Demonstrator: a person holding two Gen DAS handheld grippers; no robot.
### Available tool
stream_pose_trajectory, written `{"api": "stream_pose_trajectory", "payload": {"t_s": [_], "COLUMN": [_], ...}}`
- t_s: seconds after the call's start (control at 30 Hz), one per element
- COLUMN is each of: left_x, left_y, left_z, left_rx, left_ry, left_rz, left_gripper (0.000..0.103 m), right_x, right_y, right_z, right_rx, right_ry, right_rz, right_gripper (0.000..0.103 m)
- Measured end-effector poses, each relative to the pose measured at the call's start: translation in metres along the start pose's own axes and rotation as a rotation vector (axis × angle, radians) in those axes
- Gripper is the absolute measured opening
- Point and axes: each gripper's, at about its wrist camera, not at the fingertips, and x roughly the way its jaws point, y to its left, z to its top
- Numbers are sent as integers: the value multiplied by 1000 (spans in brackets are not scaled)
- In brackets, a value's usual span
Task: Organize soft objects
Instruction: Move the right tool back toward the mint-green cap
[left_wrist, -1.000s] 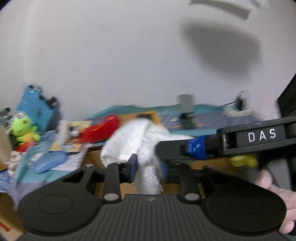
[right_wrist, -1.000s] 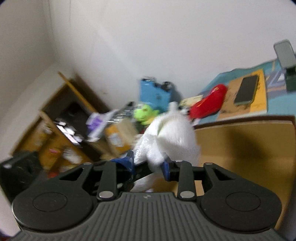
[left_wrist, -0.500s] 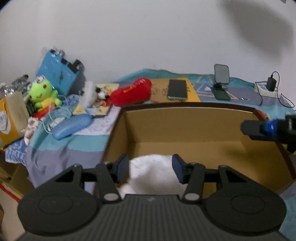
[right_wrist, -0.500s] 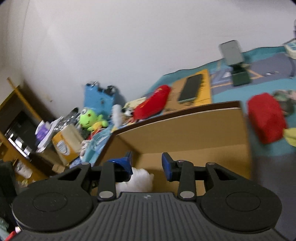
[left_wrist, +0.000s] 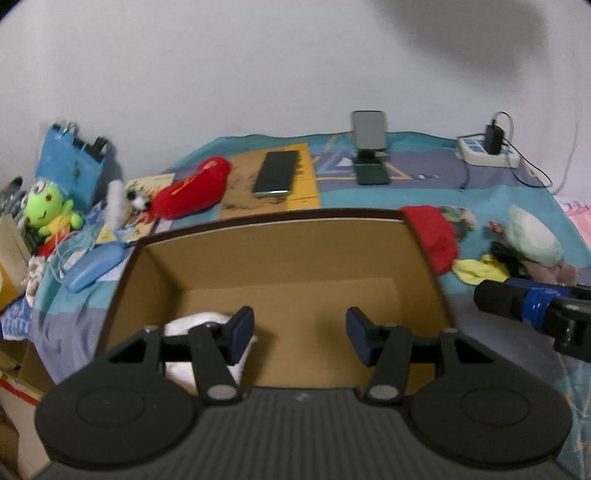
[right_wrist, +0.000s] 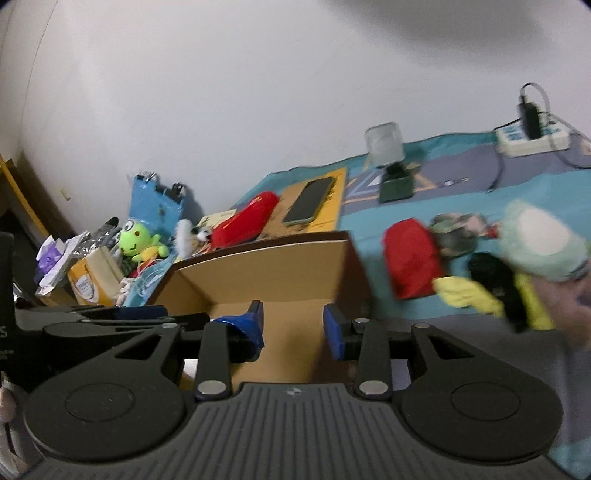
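Release looks done: I see the left hand-held gripper (left_wrist: 300, 330) opening, empty, above the cardboard box (left_wrist: 280, 254) with the white soft toy (left_wrist: 199, 325) inside its left corner; the right hand-held gripper (right_wrist: 293, 325), slightly parted and empty, next needs the red plush (right_wrist: 412, 258) right of the box.

Home bedrm: bedspread (left_wrist: 424, 173), plush frog (left_wrist: 48, 214), phone (left_wrist: 276, 171).

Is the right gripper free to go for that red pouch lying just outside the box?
Probably yes: the right gripper is open and empty, and the red pouch lies uncovered beside the cardboard box, nothing between them.
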Motion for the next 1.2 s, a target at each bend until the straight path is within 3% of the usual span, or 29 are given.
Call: {"api": "stream_pose_trajectory", "payload": {"t_s": [0.3,0.57,0.93,1.2], "left_x": [-11,-14,-4,18], "left_y": [-85,-136,-178,-195], "left_z": [6,5,-4,-21], "left_rx": [57,77,103,90], "left_ry": [-5,2,42,85], "left_rz": [2,15,-3,-100], "left_gripper": [58,59,59,59], "right_x": [-48,-71,-80,-77], "right_y": [-55,-97,-143,-181], "right_z": [-1,-1,-5,-12], "right_rx": [8,36,88,148], "right_ry": [-25,-7,24,56], "right_rz": [-34,-34,-29,-60], "right_gripper": [20,21,22,23]}}
